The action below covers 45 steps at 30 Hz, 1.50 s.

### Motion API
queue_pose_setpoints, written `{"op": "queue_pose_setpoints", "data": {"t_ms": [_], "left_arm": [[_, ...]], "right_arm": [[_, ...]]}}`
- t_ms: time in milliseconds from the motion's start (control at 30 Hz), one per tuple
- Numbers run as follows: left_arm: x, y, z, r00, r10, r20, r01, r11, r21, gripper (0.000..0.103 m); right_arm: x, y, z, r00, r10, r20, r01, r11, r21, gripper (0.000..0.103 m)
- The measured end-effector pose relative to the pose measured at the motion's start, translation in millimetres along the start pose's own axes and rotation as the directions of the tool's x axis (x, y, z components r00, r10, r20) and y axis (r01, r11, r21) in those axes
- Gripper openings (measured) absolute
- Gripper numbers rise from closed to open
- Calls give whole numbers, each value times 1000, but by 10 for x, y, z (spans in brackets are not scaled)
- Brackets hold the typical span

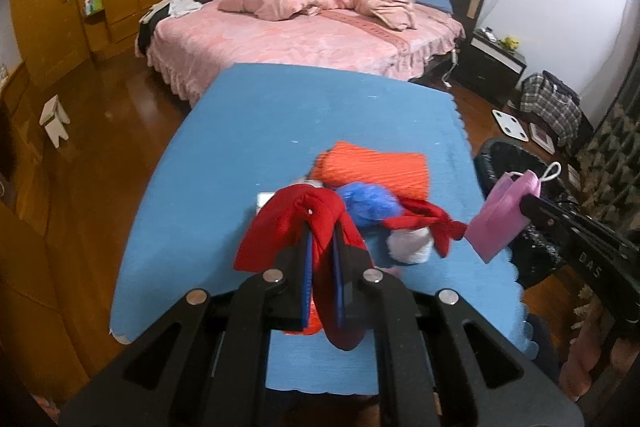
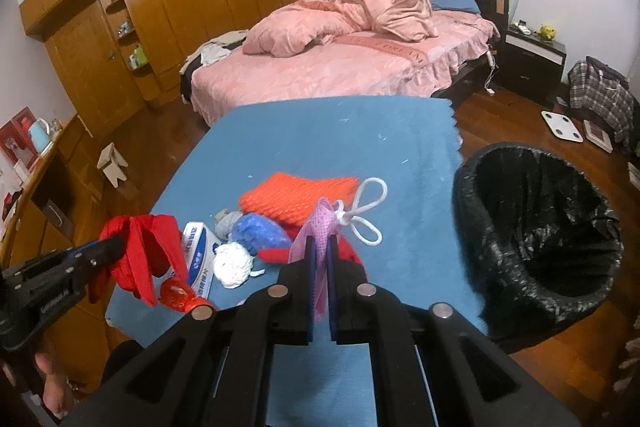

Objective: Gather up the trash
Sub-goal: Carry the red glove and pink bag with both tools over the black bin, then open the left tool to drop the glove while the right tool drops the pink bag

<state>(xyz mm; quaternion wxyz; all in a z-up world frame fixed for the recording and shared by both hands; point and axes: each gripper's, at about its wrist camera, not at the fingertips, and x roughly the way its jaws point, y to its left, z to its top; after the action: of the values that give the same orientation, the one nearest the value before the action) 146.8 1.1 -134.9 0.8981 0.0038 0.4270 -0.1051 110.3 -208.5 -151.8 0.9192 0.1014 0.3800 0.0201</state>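
Blue table point(image 2: 280, 131): pink bag point(image 2: 320, 227) pinched in right gripper point(image 2: 320, 247), best swung to 3 o'clock over bin point(image 2: 536, 227); left gripper point(image 1: 322, 231) clamped on red cloth point(image 1: 280, 223)

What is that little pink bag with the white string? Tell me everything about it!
The pink bag is a small gift-style pouch of thin, slightly see-through mesh-like fabric, with a white cord handle looped and knotted at its top. The right gripper is shut on it, pinching it flat between its fingers, so it hangs lifted above the blue table cover, near the black-lined bin. Nothing else seems to touch it.
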Motion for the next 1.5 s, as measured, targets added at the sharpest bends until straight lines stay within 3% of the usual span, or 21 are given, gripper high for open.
{"op": "queue_pose_setpoints", "data": {"t_ms": [567, 833, 1033, 1233, 1500], "left_arm": [[63, -928, 218, 998, -57, -2, 57, 996, 71, 8], [198, -1542, 356, 994, -108, -6, 108, 987, 123, 8], [426, -2078, 431, 986, -164, -27, 166, 974, 157, 8], [841, -2636, 598, 964, -253, -85, 264, 950, 168, 8], [1462, -3304, 637, 949, -273, -156, 301, 933, 199, 8]], "right_arm": [[-287, -827, 129, 994, -108, 29, 107, 993, 50, 5], [-375, -1379, 223, 987, -157, 30, 155, 986, 67, 5], [-256, -1826, 263, 981, -193, -7, 193, 978, 76, 5], [-45, -2377, 332, 969, -239, -62, 244, 966, 90, 5], [382, -2931, 337, 956, -256, -140, 271, 957, 105, 5]]}}
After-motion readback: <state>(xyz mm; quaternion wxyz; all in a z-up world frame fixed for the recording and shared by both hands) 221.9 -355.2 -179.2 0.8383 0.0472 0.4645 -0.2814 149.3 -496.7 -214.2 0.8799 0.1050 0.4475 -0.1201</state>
